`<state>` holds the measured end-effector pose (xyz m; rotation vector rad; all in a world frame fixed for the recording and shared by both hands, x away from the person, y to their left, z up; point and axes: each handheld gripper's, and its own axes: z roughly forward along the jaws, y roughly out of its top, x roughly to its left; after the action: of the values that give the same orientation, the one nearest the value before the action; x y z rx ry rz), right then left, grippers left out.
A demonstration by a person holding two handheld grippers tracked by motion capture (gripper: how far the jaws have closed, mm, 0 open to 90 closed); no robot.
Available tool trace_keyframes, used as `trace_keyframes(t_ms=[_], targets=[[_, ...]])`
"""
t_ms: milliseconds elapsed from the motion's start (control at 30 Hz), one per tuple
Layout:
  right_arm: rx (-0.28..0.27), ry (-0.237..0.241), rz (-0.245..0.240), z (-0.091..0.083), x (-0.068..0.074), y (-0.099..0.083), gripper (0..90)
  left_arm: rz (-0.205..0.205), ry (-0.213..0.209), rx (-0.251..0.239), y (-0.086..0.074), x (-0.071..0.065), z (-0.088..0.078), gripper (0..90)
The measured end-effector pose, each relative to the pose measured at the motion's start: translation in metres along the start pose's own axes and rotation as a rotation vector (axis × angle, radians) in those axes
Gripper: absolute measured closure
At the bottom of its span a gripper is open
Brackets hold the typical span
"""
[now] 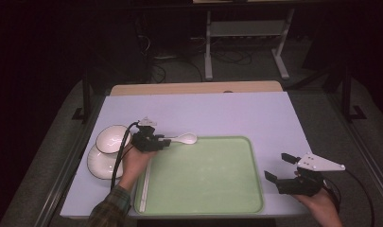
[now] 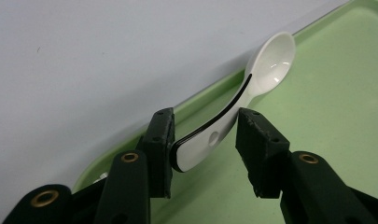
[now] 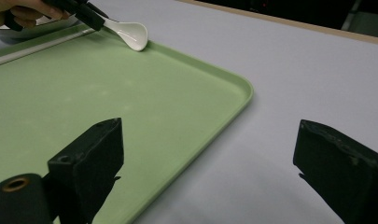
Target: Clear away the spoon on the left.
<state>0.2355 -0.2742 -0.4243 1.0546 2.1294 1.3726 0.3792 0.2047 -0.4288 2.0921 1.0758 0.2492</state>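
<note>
A white ceramic spoon (image 1: pixel 185 138) (image 2: pixel 266 65) (image 3: pixel 130 33) lies along the far rim of the green tray (image 1: pixel 203 175) (image 2: pixel 326 116) (image 3: pixel 84 84), near its far left corner. My left gripper (image 1: pixel 166 142) (image 2: pixel 204 135) is open, with the spoon's handle between its jaws. The left pad sits right against the handle's end and the right pad stands clear of it. My right gripper (image 1: pixel 278 166) (image 3: pixel 210 140) hovers wide open beside the tray's right edge, over the white table, with nothing between its jaws.
Two white bowls (image 1: pixel 112 138) (image 1: pixel 101 163) sit left of the tray, just behind my left hand. A thin white stick (image 1: pixel 145 189) (image 3: pixel 37 46) lies along the tray's left rim. The pale table surface (image 1: pixel 227 113) stretches beyond the tray.
</note>
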Motion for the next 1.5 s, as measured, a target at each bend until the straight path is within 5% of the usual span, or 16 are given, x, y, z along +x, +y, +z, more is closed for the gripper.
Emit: trace_keyframes(t_ms=[400, 667, 867, 1133, 1500], targets=[[-0.005, -0.002, -0.002, -0.001, -0.001, 0.000, 8.0, 0.011, 0.050, 0.031, 0.000, -0.003, 0.002, 52.0], [-0.008, -0.003, -0.003, -0.002, 0.000, 0.000, 8.0, 0.018, 0.043, 0.005, 0.003, -0.005, -0.003, 48.5], [-0.007, -0.003, -0.002, -0.001, 0.000, 0.001, 8.0, 0.053, -0.007, -0.036, 0.012, -0.014, -0.004, 61.4], [-0.010, -0.004, -0.001, -0.002, 0.000, 0.000, 8.0, 0.098, -0.104, -0.026, 0.030, -0.026, 0.011, 89.8], [-0.009, 0.000, -0.001, -0.002, -0.001, 0.000, 8.0, 0.144, -0.135, -0.029, 0.055, -0.038, 0.038, 89.9]])
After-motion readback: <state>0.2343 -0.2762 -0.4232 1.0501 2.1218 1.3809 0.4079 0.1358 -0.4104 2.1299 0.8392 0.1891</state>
